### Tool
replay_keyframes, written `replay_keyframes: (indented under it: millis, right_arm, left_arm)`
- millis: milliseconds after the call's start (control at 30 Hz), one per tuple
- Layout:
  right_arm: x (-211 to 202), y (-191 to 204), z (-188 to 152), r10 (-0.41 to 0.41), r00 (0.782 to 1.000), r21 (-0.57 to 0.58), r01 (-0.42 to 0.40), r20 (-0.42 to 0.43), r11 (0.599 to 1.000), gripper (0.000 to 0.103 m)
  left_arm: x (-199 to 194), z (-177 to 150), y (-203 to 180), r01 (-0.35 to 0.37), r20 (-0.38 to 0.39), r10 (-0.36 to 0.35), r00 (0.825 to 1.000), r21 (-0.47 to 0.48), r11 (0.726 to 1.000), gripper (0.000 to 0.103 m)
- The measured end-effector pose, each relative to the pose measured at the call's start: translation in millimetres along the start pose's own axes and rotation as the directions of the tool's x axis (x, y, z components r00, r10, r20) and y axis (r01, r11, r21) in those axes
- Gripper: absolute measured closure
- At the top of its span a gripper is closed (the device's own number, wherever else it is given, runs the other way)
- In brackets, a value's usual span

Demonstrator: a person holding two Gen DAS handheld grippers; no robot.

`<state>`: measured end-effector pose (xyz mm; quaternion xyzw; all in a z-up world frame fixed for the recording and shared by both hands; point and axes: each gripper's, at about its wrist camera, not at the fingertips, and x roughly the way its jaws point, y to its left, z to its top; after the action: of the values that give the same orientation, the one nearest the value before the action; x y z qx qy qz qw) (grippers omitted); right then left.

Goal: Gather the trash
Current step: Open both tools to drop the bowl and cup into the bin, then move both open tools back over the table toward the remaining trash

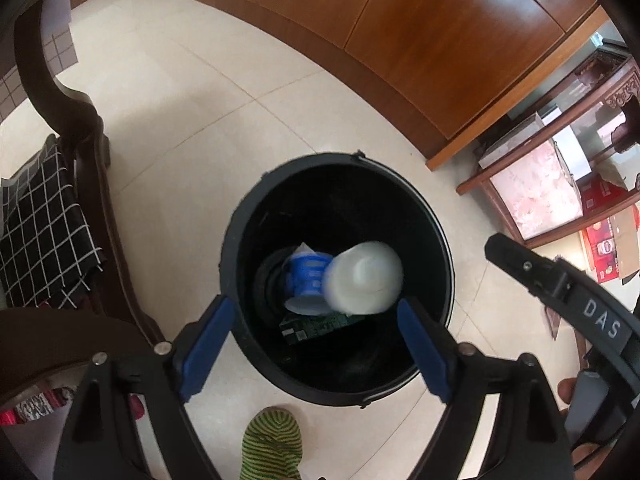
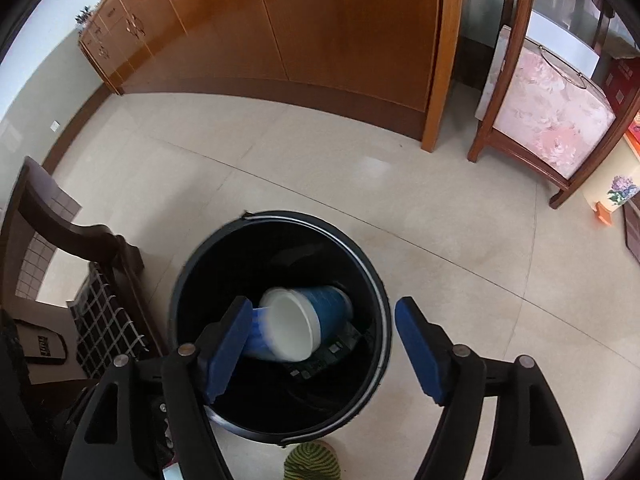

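A black round bin (image 1: 234, 240) stands on the tiled floor, seen from above in both wrist views. At its bottom lie a blue-and-white paper cup (image 1: 306, 276) and a dark green box (image 1: 316, 326). A blurred white cup (image 1: 364, 278) shows over the bin's mouth, loose between the blue pads of my left gripper (image 1: 316, 304), which is open. In the right wrist view my right gripper (image 2: 323, 304) is open above the bin (image 2: 376, 280). A blurred white-mouthed cup (image 2: 292, 328) sits beside its left pad, in front of a blue cup (image 2: 332, 300).
A dark wooden chair (image 1: 80, 120) with a black checked cushion (image 1: 44, 224) stands left of the bin. A brown cabinet (image 2: 340, 32) runs along the back, a pink-cushioned stool (image 2: 552, 120) to the right. A person's green striped foot (image 1: 272, 444) is just before the bin.
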<state>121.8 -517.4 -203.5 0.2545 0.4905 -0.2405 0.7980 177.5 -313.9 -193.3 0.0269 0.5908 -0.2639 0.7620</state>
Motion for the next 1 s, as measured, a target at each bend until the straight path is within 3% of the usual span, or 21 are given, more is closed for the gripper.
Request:
replay_keyframes:
  millis: [133, 300, 433, 700, 1000]
  right_arm:
    - [-15.1, -0.4, 0.0, -0.013, 0.999, -0.003, 0.014, 0.044, 1.0, 0.027]
    - [-42.0, 9.9, -6.4, -0.012, 0.997, -0.029, 0.015, 0.083, 0.999, 0.027]
    - [-72.7, 23.5, -16.7, 0.006, 0.991, -0.053, 0.001, 0.131, 0.999, 0.027]
    - [-139.9, 83.8, -41.3, 0.136, 0.962, -0.179, -0.095, 0.236, 0.979, 0.027]
    - [-175.1, 167.5, -61.4, 0.292, 0.922, -0.327, -0.202, 0.256, 0.923, 0.023]
  left_arm:
    - [-27.6, -0.6, 1.6, -0.048, 0.087, 0.047, 0.995, 0.008, 0.999, 0.017]
    - [-77.0, -2.9, -4.1, -0.154, 0.216, 0.136, 0.967, 0.068, 0.986, 0.017]
    - [-121.8, -8.1, -1.3, -0.187, 0.3, 0.156, 0.941, 0.079, 0.979, 0.017]
    - [-198.1, -21.5, 28.1, -0.245, 0.423, 0.21, 0.881, 0.03, 0.969, 0.017]
    - [-246.9, -30.9, 93.7, -0.288, 0.467, 0.304, 0.83, -0.108, 0.952, 0.017]
